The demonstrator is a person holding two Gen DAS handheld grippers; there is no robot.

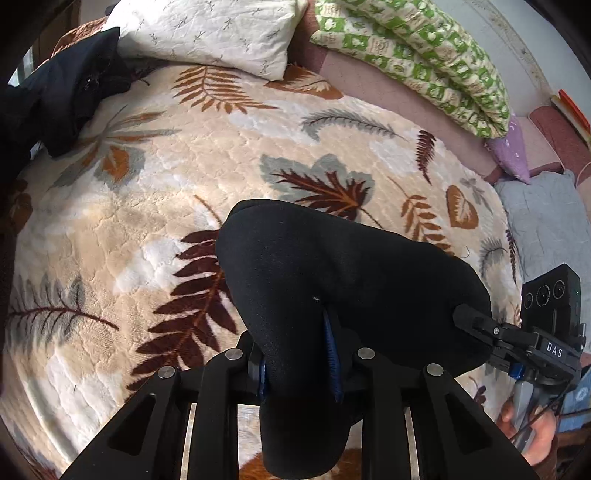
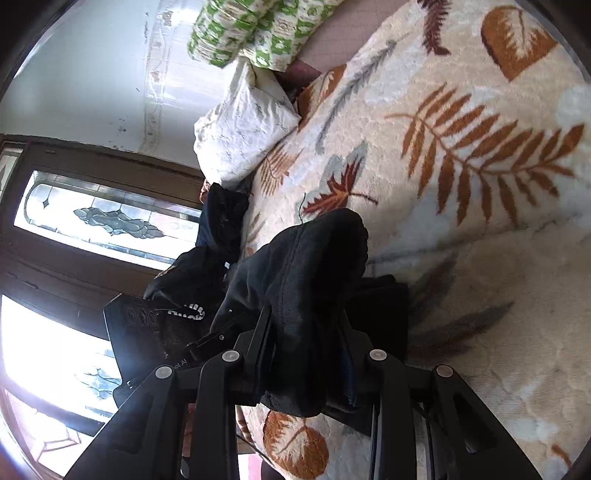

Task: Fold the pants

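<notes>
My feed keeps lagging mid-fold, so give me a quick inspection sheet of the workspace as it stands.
Surface: bed under a cream leaf-print blanket.
Job's things: black pants, bunched and draped over both grippers, raised off the blanket.
Clutter: dark garment heap at the far left edge; white pillow; green patterned quilt; purple cloth.
Grippers: left gripper shut on the pants; right gripper shut on the pants.
Cables: thin wires by the hand under the right gripper.
Surroundings: leaded-glass door; white wall.
</notes>
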